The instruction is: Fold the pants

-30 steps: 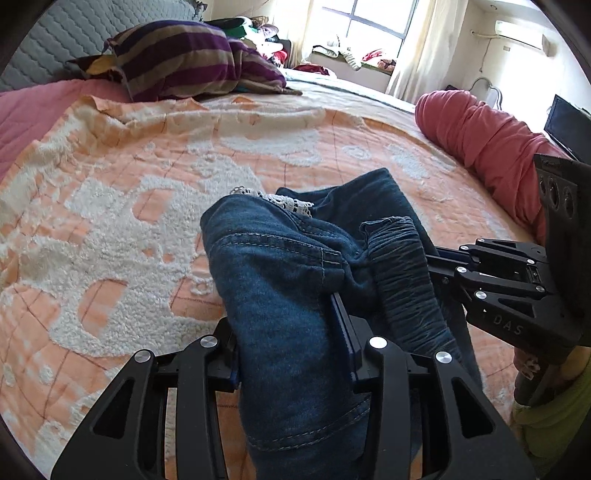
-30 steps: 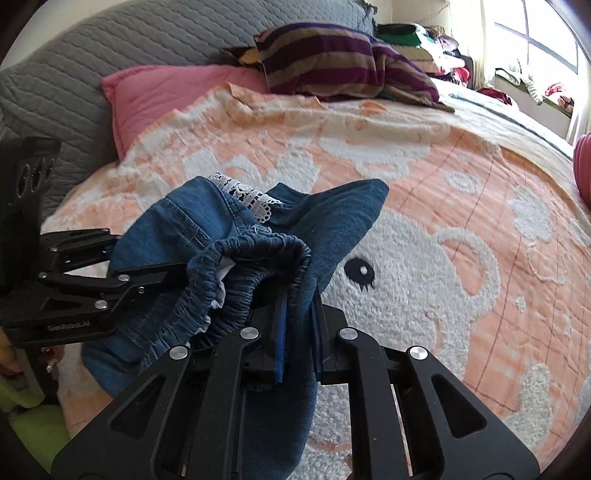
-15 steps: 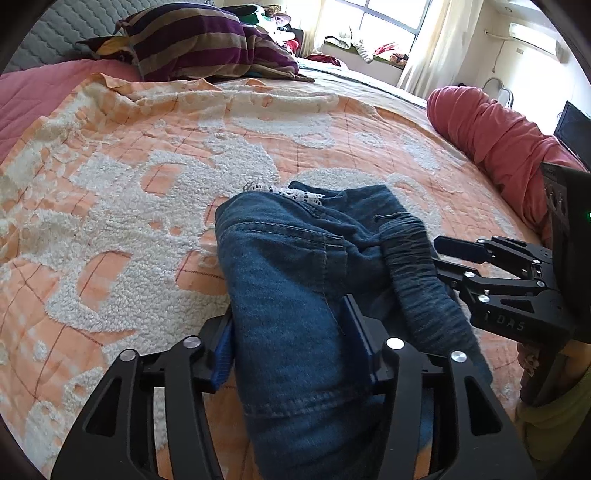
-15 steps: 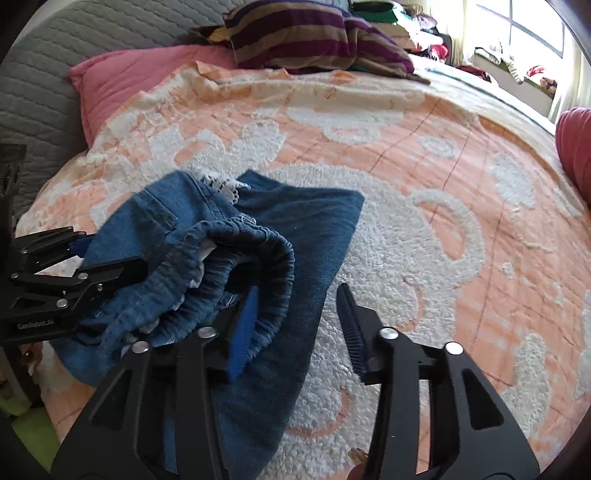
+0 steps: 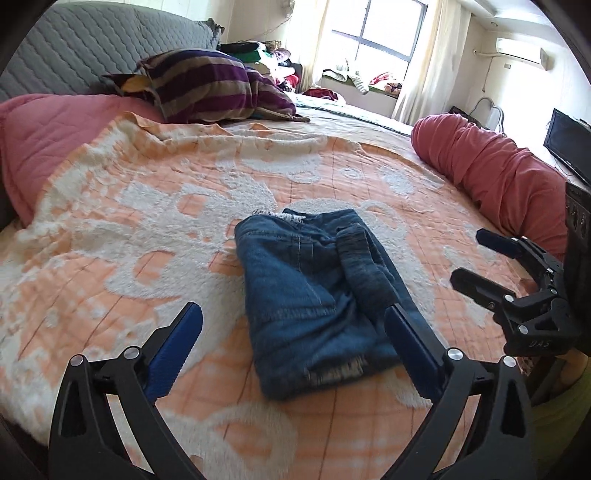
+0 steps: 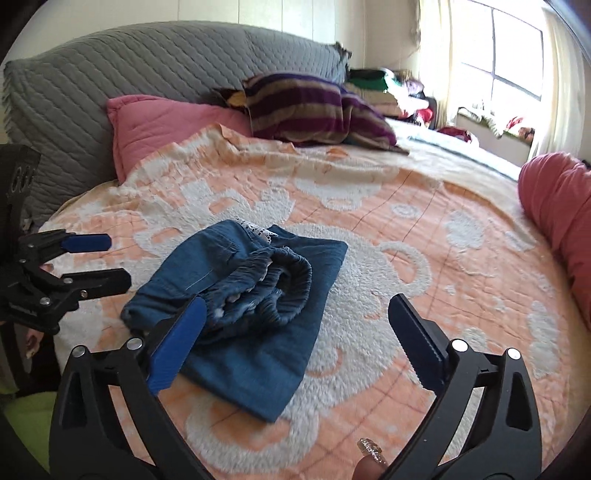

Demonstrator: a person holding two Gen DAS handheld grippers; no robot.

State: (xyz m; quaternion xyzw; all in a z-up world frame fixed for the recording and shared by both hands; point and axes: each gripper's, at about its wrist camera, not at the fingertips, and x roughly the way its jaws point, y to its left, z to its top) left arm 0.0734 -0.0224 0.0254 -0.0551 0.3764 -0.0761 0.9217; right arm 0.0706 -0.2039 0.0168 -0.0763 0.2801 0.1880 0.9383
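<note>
Folded blue denim pants (image 5: 310, 291) lie in a compact bundle on the orange and white blanket (image 5: 147, 229), with the elastic waistband on top and a bit of white lace at the far edge. They also show in the right wrist view (image 6: 251, 295). My left gripper (image 5: 293, 325) is open and empty, drawn back just in front of the pants. My right gripper (image 6: 295, 317) is open and empty, also close in front of them. The right gripper shows at the right in the left wrist view (image 5: 480, 258), and the left gripper at the left in the right wrist view (image 6: 99, 258).
A striped purple pillow (image 5: 207, 88) and a pink pillow (image 6: 162, 125) lie at the head of the bed by the grey quilted headboard (image 6: 147, 62). A red rolled quilt (image 5: 495, 173) lies along the right edge. A window (image 5: 384, 33) and a monitor (image 5: 567, 144) stand beyond.
Both grippers were shut on the denim and holding it up. They opened, let the pants down onto the blanket, and drew back from them.
</note>
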